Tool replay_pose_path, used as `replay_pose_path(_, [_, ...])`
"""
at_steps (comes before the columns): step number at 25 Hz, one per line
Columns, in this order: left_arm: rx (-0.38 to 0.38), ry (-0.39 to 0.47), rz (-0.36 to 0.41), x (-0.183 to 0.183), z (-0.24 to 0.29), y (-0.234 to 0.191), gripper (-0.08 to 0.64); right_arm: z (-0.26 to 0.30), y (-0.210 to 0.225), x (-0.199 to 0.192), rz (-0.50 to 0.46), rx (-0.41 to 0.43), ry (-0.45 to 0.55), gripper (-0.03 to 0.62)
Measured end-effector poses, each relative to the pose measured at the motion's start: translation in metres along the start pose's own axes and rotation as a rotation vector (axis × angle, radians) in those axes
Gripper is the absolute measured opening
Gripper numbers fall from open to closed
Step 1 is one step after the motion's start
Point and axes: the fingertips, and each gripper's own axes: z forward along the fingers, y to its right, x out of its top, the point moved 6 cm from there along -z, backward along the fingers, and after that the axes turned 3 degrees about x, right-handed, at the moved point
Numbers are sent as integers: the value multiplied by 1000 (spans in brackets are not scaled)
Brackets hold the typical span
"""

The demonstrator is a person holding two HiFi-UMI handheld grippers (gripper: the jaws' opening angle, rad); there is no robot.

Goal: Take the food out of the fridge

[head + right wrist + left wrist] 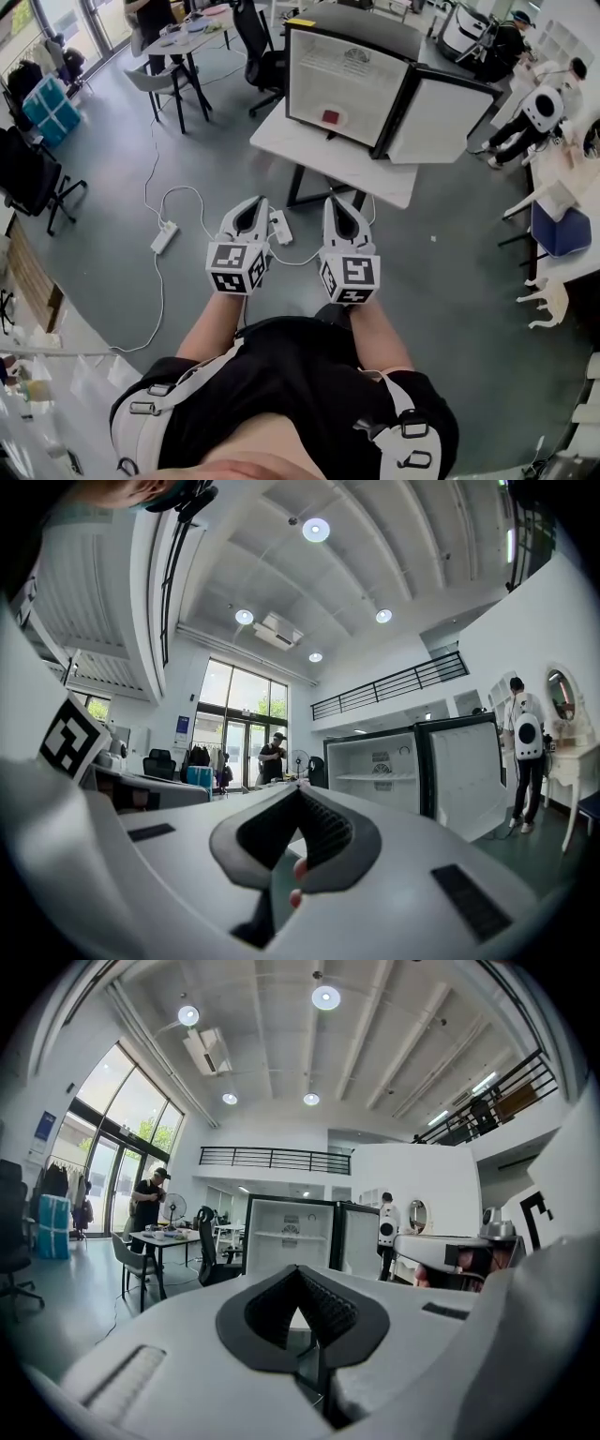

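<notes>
A small fridge stands on a white table ahead of me, its door swung open to the right. A small red food item lies on the fridge's floor; the shelf above it looks bare. My left gripper and right gripper are side by side over the floor, short of the table, both pointing at the fridge. Each is shut with nothing in it. The left gripper view shows the left gripper shut in front of the open fridge. In the right gripper view the fridge lies right of the right gripper.
A power strip and white cables lie on the grey floor to my left. Black office chairs and a desk with a person stand at the back left. White furniture lines the right side.
</notes>
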Motion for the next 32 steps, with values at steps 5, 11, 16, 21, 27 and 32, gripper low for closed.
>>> replay_pose_path(5, [-4, -4, 0, -2, 12, -14, 2, 20, 0, -5, 0, -12, -7, 6])
replay_pose_path(11, [-13, -22, 16, -3, 46, -30, 2, 57, 14, -19, 27, -15, -18, 6])
replay_pose_path(16, [-26, -27, 44, 4, 99, -49, 2, 113, 41, -26, 57, -23, -11, 6])
replay_pose_path(21, [-46, -30, 76, 20, 166, -61, 2, 169, 80, -28, 81, -45, 1, 6])
replay_pose_path(27, [-105, -39, 97, 32, 252, -62, 2, 219, 136, -31, 99, -98, -6, 6])
replay_pose_path(32, [-177, -56, 100, 32, 308, -52, 2, 239, 177, -35, 109, -158, -30, 6])
